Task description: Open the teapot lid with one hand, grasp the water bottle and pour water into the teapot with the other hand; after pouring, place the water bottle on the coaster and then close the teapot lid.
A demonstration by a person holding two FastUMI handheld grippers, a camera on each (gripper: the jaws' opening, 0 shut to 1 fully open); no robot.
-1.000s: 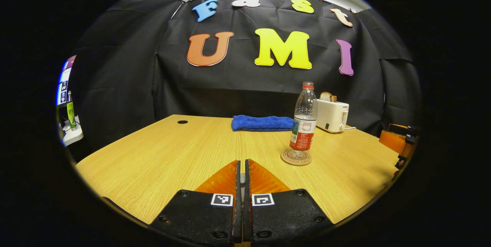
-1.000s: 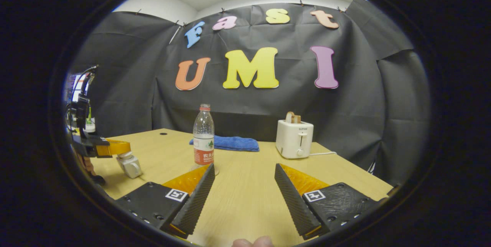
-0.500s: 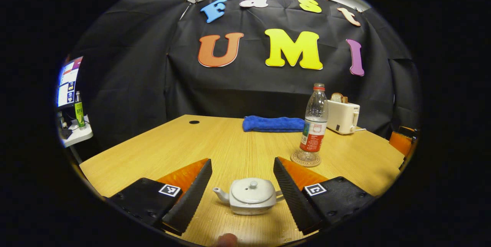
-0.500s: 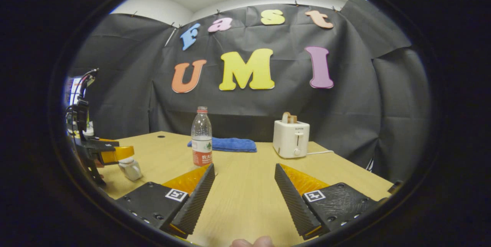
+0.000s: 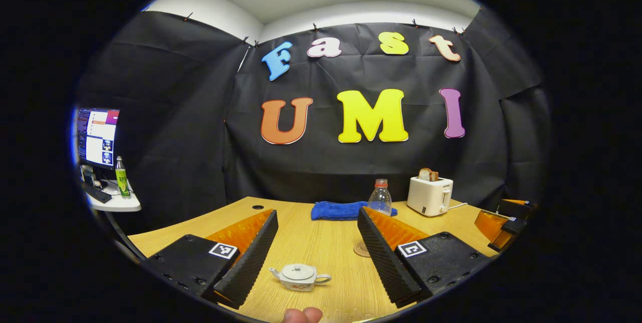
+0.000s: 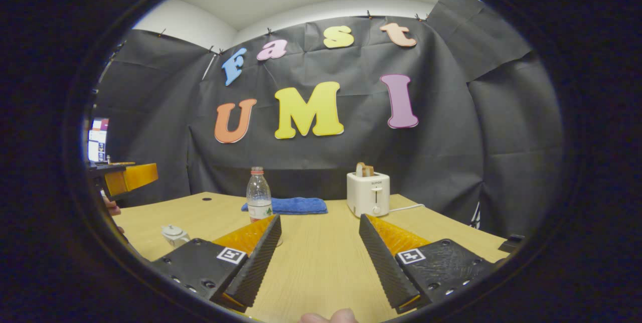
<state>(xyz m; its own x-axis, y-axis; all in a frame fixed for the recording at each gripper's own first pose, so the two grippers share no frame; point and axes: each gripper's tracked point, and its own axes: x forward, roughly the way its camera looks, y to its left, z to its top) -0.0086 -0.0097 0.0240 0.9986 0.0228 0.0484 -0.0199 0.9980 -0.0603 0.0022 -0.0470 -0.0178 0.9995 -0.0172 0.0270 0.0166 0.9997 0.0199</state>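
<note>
A small white teapot [image 5: 299, 277] with its lid on stands on the wooden table [image 5: 321, 240], low between the fingers of my left gripper [image 5: 317, 215]. That gripper is open, holds nothing, and hangs above and behind the pot. The clear water bottle [image 5: 380, 198] stands upright on the round coaster [image 5: 359, 249], partly hidden by one finger. In the right gripper view the bottle [image 6: 259, 193] is ahead to the left and the teapot [image 6: 174, 234] sits further left. My right gripper [image 6: 319, 220] is open and empty above the table [image 6: 321, 263].
A folded blue towel [image 5: 338, 210] and a white toaster [image 5: 430, 195] holding bread sit at the back of the table. A side shelf with a monitor [image 5: 98, 135] and a green bottle [image 5: 121, 177] is off to the left. The left gripper [image 6: 128, 177] shows at the left edge.
My left gripper went from shut to open, then rose and drew back from the teapot, whose lid stays on. The right gripper stayed open and tilted up a little.
</note>
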